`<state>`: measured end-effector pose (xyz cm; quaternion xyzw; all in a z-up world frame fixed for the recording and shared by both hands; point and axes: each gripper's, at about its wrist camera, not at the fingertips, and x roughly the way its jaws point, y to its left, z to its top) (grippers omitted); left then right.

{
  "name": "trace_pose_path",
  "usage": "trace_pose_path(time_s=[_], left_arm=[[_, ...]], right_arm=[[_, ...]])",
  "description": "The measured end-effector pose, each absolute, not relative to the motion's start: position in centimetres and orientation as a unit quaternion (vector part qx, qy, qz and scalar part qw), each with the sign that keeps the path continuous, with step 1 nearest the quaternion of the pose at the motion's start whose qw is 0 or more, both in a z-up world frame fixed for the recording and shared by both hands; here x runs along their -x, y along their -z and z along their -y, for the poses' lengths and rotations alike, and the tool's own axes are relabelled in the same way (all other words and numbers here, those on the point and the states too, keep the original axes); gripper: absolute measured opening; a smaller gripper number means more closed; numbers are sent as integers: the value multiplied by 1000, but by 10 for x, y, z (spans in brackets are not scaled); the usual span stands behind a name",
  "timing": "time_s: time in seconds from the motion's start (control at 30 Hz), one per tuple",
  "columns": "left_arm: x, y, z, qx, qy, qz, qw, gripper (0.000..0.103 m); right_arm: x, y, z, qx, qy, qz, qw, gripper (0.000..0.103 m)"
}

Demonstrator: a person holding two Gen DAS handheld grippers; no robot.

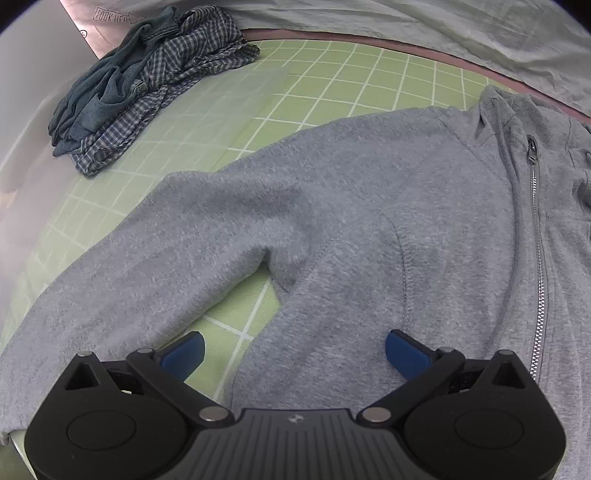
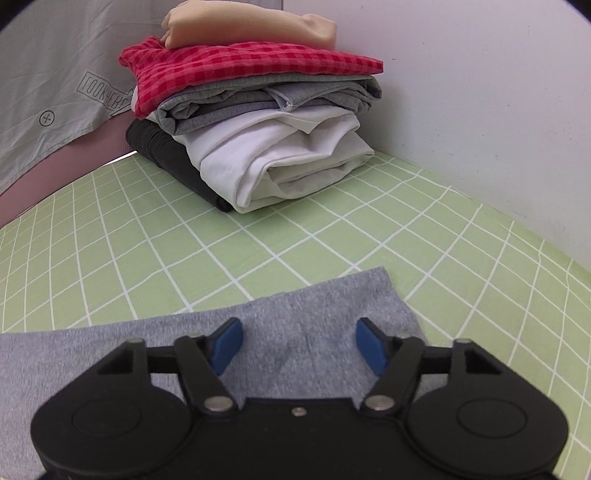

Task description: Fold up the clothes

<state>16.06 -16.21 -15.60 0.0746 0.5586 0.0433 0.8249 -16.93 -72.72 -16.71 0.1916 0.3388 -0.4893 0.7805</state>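
Observation:
A grey zip-up hoodie point(image 1: 369, 206) lies spread flat on the green checked sheet point(image 1: 332, 74), zipper point(image 1: 537, 258) to the right, one sleeve point(image 1: 110, 295) stretching down-left. My left gripper point(image 1: 293, 352) is open and empty just above the hoodie's side, near the armpit. In the right wrist view, my right gripper point(image 2: 299, 345) is open and empty over the end of a grey hoodie part point(image 2: 314, 306) that lies flat on the sheet point(image 2: 461, 258).
A crumpled pile of a teal garment and a checked blue shirt point(image 1: 147, 85) lies at the far left. A stack of folded clothes point(image 2: 258, 122) with a red checked one on top stands by the white wall point(image 2: 480, 92). Grey fabric point(image 1: 406, 22) borders the far side.

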Motion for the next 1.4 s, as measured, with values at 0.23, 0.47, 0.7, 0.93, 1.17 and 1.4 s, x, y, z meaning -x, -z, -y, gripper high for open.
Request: trace_pose_path(time_s=[0.23,0.47,0.7,0.93,1.17,1.4], left_arm=[[-160,155,161,-77,-44,-559,824,103],[-161,156,157,-70,-44,-560,824,103],[-162,156,153,-52,-43,-563,823,103],[-167,145,157,-73,-33,-544,835,103],[-219,118,174,-45,0,-516,855,103],[-296,113,221,-42,46,-500,864,103]], right_arm=[[189,148,732,-168,518,-352,761,9],[219,157,742,-224,552,-338,729,25],[190,150,714,-166,578,-347,720,67],[126,144,676,-152,535,-357,751,79],[37,141,631,-160,435,-376,802,82],[-69,139,591,-175,342,-376,843,82]])
